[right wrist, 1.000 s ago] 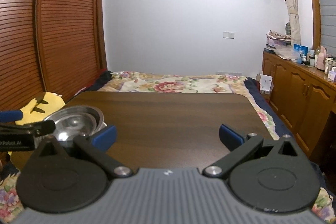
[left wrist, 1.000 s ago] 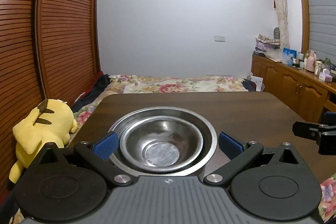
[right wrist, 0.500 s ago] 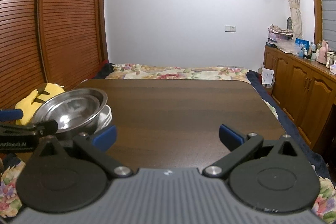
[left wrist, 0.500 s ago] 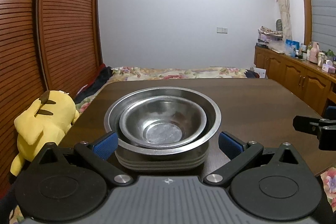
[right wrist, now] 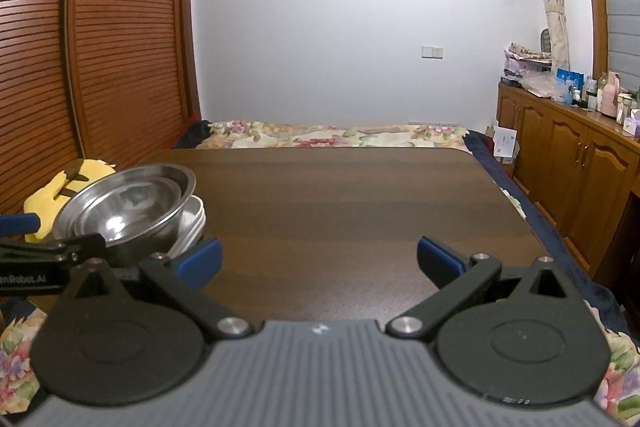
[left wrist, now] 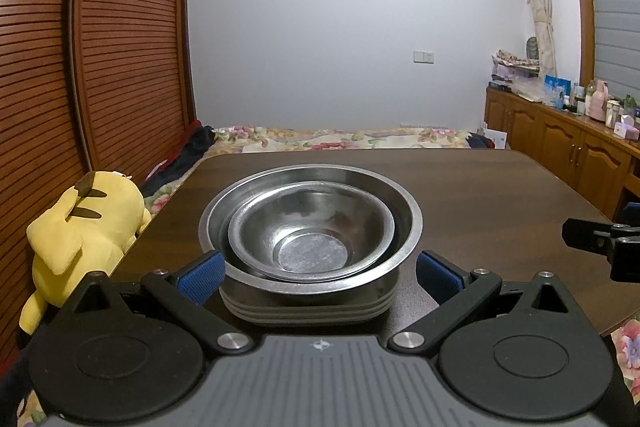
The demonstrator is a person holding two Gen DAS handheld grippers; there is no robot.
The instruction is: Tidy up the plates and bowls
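Change: left tool [left wrist: 316, 269] has dropped level with the stack.
Tools: both gape wide, empty.
Bowls [left wrist: 310, 227]: nested steel, rigid, slippery; grip the plates [left wrist: 308, 309] beneath, lower centre.

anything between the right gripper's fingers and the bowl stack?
Mostly bare table in the right wrist view. Only the left gripper's finger crosses in front of the nested steel bowls; the right gripper is open, holding nothing.
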